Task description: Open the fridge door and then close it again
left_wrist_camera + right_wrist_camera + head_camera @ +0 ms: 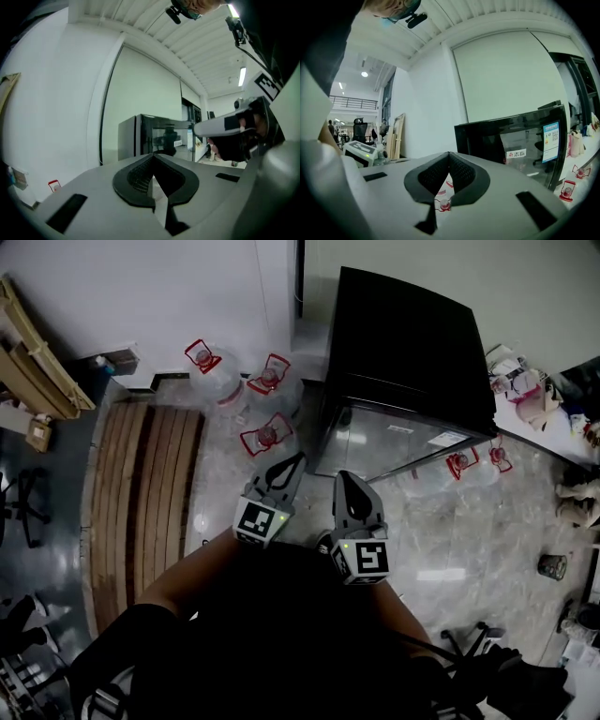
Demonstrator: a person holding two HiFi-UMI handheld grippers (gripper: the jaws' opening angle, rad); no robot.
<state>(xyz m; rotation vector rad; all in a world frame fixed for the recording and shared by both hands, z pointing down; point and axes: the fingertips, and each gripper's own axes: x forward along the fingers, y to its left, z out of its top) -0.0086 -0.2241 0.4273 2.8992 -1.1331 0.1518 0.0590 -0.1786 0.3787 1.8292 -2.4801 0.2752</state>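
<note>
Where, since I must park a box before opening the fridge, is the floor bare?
Bare: the pale floor in front of the fridge door, and the strip between the wooden slats and the water jugs. Crowded: jugs left of the fridge, clutter on its right.

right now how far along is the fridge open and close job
Done: nothing that shows. The fridge has its glass door flush and closed; whether it has already been opened once cannot be told.
In hand: nothing. The left gripper and right gripper are both shut and empty, held short of the door.
Left, probably: reach the door, pull it open, push it closed.
</note>
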